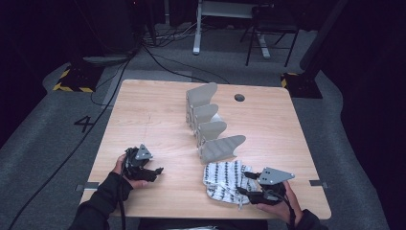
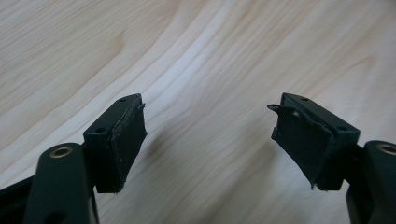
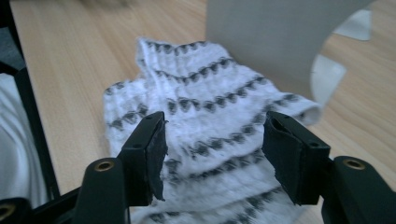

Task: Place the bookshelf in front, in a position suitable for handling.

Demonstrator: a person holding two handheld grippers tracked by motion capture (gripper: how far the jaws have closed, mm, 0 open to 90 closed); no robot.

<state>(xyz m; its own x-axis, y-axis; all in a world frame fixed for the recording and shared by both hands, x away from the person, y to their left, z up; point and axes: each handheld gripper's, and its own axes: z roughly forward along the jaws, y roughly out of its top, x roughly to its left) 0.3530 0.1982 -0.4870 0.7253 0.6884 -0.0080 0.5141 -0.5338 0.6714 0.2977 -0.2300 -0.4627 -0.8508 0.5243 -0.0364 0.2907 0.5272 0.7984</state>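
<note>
Right gripper view: the right gripper [image 3: 212,154] hovers low over the cloth [image 3: 210,116], its jaws spread wide with nothing pinched between them; the pads [image 3: 156,156] are black rubber, ragged at the edges.
Cloth texture: white knitted fabric crossed by rows of dark grey marks, rumpled, with one edge rolled up towards the rack.
Cloth place: at the near right part of the table [image 1: 153,115], just in front of the nearest divider of the rack [image 1: 210,124]; I cannot tell whether cloth and divider touch.
Seen here, not from above: the weave of the knit, and a strip of white fabric past the table's edge at the left.
Left gripper view: the left gripper [image 2: 208,135] is held wide apart over bare tabletop, gripping nothing; this close, the pale wood grain runs in long curved bands.
High view: both hands at the near edge, left gripper [image 1: 143,165] well apart from the cloth [image 1: 222,179], right gripper [image 1: 261,184] at the cloth's right side, a grey three-cornered plate on top of each.
Rack shape: four upright grey fins with rounded tops, in a row running away from the person.
Far table: a round hole [image 1: 239,97] near the back edge.
Beyond: grey carpet, cables, a chair [image 1: 270,28].
</note>
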